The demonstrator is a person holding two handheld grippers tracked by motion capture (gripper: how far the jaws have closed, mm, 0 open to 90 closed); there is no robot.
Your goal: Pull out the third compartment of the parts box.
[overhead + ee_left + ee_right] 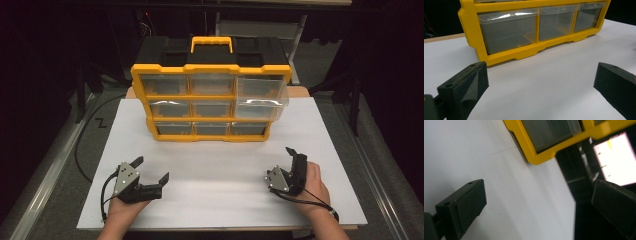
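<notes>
Both hands rest low on the white bench, well apart, near its front edge. The left gripper lies level and points toward the yellow drawer cabinet; its jaws are spread wide with nothing between them. The right gripper is tipped on its side, jaws likewise spread and empty. The cabinet stands at the back of the bench with nine clear drawers in three rows; the top right drawer is pulled out.

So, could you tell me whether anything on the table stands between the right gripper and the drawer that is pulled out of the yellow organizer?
Nothing visible does. Bare white table lies between the open right gripper and the pulled-out drawer.
</notes>
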